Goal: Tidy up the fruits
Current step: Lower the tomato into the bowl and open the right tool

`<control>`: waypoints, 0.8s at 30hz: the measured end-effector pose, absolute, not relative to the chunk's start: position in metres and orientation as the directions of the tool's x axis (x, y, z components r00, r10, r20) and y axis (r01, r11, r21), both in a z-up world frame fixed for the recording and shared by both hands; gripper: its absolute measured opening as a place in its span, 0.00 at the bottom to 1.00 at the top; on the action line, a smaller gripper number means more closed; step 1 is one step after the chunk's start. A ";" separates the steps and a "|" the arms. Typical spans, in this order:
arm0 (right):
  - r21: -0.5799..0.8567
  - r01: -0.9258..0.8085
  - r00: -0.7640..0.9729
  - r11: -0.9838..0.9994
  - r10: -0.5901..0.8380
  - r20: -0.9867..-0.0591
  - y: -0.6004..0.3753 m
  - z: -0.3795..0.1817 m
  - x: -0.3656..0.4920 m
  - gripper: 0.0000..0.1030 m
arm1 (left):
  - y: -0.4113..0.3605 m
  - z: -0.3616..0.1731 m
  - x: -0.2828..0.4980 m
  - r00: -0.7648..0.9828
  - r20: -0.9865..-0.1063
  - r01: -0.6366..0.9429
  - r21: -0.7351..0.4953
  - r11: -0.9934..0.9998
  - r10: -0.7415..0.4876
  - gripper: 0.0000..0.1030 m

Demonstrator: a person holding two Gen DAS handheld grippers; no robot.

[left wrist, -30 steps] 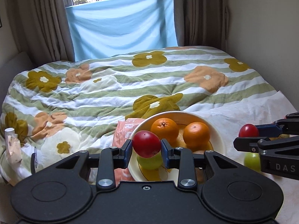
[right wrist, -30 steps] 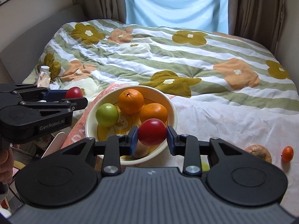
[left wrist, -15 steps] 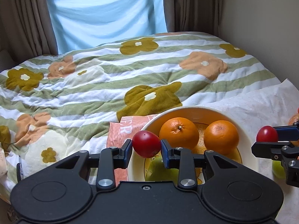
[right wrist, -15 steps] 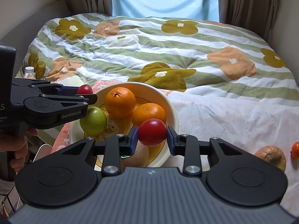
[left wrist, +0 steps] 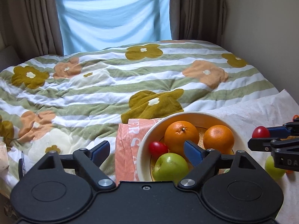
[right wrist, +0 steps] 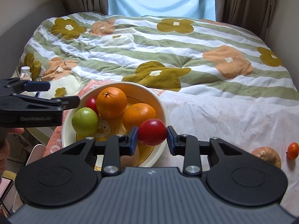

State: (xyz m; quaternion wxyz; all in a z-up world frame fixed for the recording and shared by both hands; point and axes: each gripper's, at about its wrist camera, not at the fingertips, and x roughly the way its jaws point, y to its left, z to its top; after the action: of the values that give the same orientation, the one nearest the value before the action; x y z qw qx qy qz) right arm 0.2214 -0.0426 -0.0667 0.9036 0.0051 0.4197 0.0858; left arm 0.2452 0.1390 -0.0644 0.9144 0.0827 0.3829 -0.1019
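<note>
— 2 grippers, so start at the tips: what do the fingers have?

— On the left gripper (left wrist: 143, 152) the jaws are opening and already stand wide, with nothing pressed between them. A small red tomato (left wrist: 158, 148) lies in the bowl (left wrist: 143, 149), just beyond the tips in the left wrist view. The right gripper (right wrist: 152, 137) pinches a bigger red tomato (right wrist: 152, 132) between its blue pads.

— Where is that tomato against the bowl?

— Low centre of the right wrist frame, over the bowl's near rim. The bowl spreads up and left of it. My guess is the release needs only a short push forward, toward the 2 oranges (right wrist: 111, 102).

— Which hand is nearer the bowl?

— Both hang at its edge; the left one comes in from the left of that frame, beside the green apple (right wrist: 85, 120).

— Anything outside?

— At lower right, on the white cloth (right wrist: 224, 115), sit a brown fruit (right wrist: 267, 155) and a tiny orange one (right wrist: 292, 150).

— Any writing?

— Blurred lettering on the left gripper's side, unreadable here. Pale letters on the pink bag (left wrist: 129, 149) under the bowl, too folded to read.
</note>
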 end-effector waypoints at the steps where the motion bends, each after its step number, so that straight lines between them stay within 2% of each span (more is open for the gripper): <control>1: 0.076 -0.158 0.631 0.985 0.160 -0.759 -0.042 -0.068 0.222 0.46 | 0.140 -0.063 0.243 0.686 -0.717 0.246 0.067 0.967 -0.125 0.89; 17: 0.071 -0.207 0.599 0.976 0.184 -0.780 -0.030 -0.095 0.232 0.47 | 0.147 -0.065 0.219 0.687 -0.719 0.210 0.060 0.976 -0.103 0.92; 18: 0.062 -0.209 0.606 0.976 0.179 -0.775 -0.029 -0.094 0.231 0.49 | 0.147 -0.065 0.217 0.688 -0.718 0.209 0.060 0.976 -0.103 0.92; 20: 0.043 -0.201 0.620 0.979 0.161 -0.768 -0.027 -0.092 0.228 0.80 | 0.148 -0.064 0.215 0.689 -0.717 0.208 0.060 0.976 -0.103 0.92; 24: 0.046 -0.210 0.651 0.977 0.175 -0.739 -0.028 -0.084 0.219 0.92 | 0.149 -0.063 0.211 0.693 -0.714 0.206 0.059 0.977 -0.102 0.92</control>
State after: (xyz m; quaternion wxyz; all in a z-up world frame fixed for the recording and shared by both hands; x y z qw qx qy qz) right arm 0.2194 -0.0280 -0.0841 0.9082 -0.0219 0.4042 0.1061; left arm 0.2108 0.1488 -0.0626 0.9175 0.0674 0.3829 -0.0840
